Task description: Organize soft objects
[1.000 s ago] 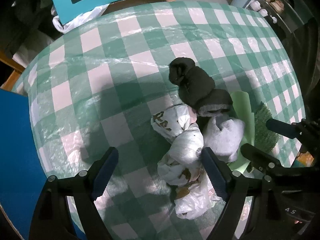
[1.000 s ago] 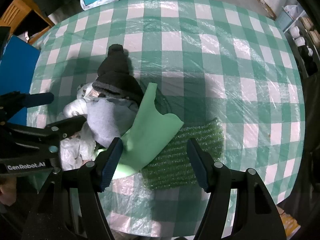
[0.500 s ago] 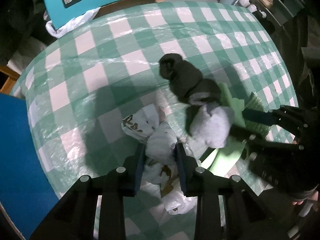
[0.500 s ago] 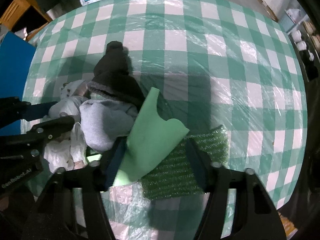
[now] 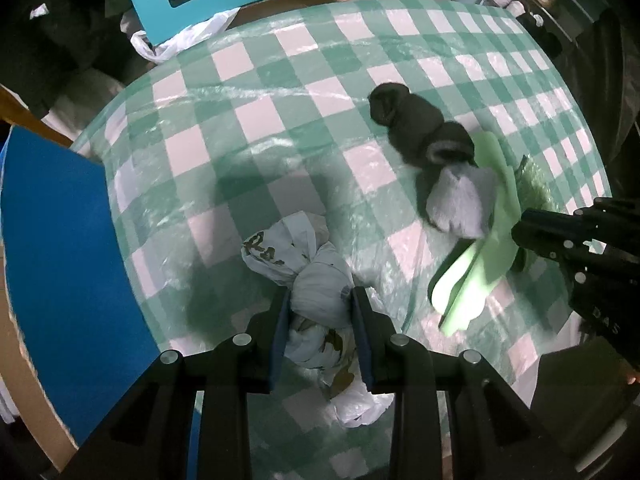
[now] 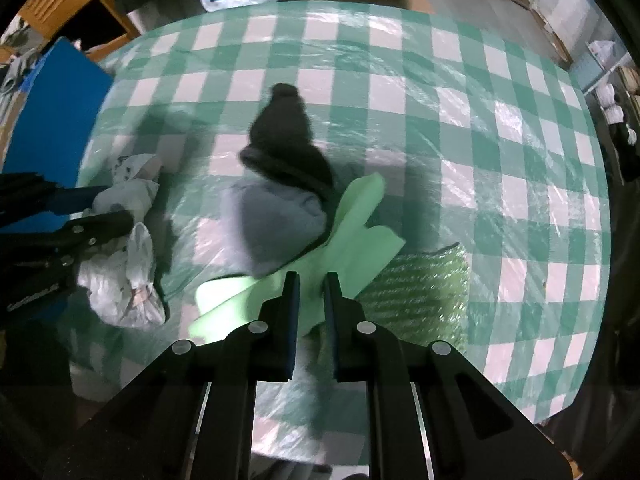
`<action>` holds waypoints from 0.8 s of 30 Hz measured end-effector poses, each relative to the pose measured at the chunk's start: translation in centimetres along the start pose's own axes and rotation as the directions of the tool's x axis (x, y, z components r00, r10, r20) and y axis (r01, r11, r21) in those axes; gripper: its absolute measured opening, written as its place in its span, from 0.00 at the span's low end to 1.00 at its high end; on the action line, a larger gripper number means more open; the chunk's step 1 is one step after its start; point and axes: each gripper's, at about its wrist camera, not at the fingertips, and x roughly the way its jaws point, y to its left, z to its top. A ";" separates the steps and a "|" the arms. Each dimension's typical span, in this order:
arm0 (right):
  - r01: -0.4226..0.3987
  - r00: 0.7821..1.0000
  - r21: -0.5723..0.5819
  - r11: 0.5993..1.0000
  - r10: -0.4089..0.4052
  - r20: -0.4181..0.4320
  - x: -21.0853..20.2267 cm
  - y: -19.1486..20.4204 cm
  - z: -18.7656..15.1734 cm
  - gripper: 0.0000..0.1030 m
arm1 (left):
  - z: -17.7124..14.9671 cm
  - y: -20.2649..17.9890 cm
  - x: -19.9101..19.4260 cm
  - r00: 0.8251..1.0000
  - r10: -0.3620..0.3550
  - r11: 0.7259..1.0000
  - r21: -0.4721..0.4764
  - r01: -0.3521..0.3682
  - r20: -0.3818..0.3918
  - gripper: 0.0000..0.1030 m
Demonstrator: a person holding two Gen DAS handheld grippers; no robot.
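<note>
Green-and-white checked cloth under clear plastic film covers the table [image 5: 280, 128]. White plastic bag bundle [image 5: 316, 296], knotted and crumpled, lies near the table's near-left edge; its long axis runs from the near edge toward the far-left. Left gripper [image 5: 320, 312] points straight down, fingers pinching the bundle at its waist, pads pressed into both sides.

Light green cloth [image 6: 352, 232] lies toward the near edge, right of the bundle, long axis running diagonally from near-left to far-right. Right gripper [image 6: 311, 300] has its fingers pressed nearly together on the cloth's near part; the fold between the pads is blurred, so the hold looks like a pinch.

Grey sock [image 6: 272, 224] rests on the cloth's left side. Dark knit hat [image 6: 286, 136] touches it, its bobble pointing at the far edge. Green bubble wrap [image 6: 420, 288] lies beside the cloth, partly under it.
</note>
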 end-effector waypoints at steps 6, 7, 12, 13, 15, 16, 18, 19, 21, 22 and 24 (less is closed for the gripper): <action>-0.021 1.000 -0.004 1.000 0.021 -0.004 -0.2 1.3 -1.0 0.11 | -1.3 0.1 -0.8 1.000 0.014 1.000 0.007 -0.014 0.004 0.33; -0.017 1.000 0.003 1.000 0.017 -0.006 -0.1 1.3 -1.0 0.11 | -1.5 0.1 -0.9 1.000 0.015 1.000 0.007 -0.015 0.007 0.38; 0.018 1.000 0.024 1.000 -0.018 0.004 0.0 1.1 -0.7 0.34 | -1.9 -0.1 -1.5 0.999 0.024 1.000 -0.002 -0.024 0.034 0.70; 0.020 1.000 0.027 0.999 -0.020 0.002 0.0 1.1 -0.6 0.35 | -2.0 -0.1 -1.6 0.999 0.026 1.000 -0.003 -0.026 0.034 0.73; 0.022 1.000 0.039 0.999 -0.022 0.000 0.0 0.7 -0.7 0.42 | -2.1 -0.3 -1.5 0.999 0.033 0.999 -0.005 -0.033 0.031 0.77; 0.021 1.000 0.048 0.999 -0.021 0.002 0.1 0.5 -0.6 0.45 | -2.2 -0.4 -1.4 0.999 0.035 0.999 -0.007 -0.035 0.028 0.78; 0.025 1.000 0.056 0.998 -0.026 0.005 -0.4 -0.3 -0.8 0.53 | -2.3 -0.7 -1.1 0.999 0.039 0.999 -0.011 -0.039 0.011 0.78; 0.029 1.000 0.067 0.997 -0.030 0.007 -0.3 -0.6 -0.7 0.55 | -2.3 -0.8 -0.8 0.999 0.040 0.999 -0.014 -0.040 0.003 0.78; 0.030 0.999 0.086 0.996 -0.031 0.009 -0.3 -1.1 -0.4 0.58 | -2.2 -0.7 -0.5 0.999 0.036 0.999 -0.021 -0.036 -0.004 0.78; 0.028 1.000 0.096 0.995 -0.029 0.009 -0.3 -1.5 -0.3 0.59 | -1.9 -0.6 -0.2 0.999 0.032 0.999 -0.027 -0.032 -0.007 0.78; 0.027 1.000 0.113 0.993 -0.027 0.005 -0.1 -2.1 0.0 0.61 | -1.5 -0.4 0.4 1.000 0.025 0.999 -0.042 -0.026 -0.015 0.78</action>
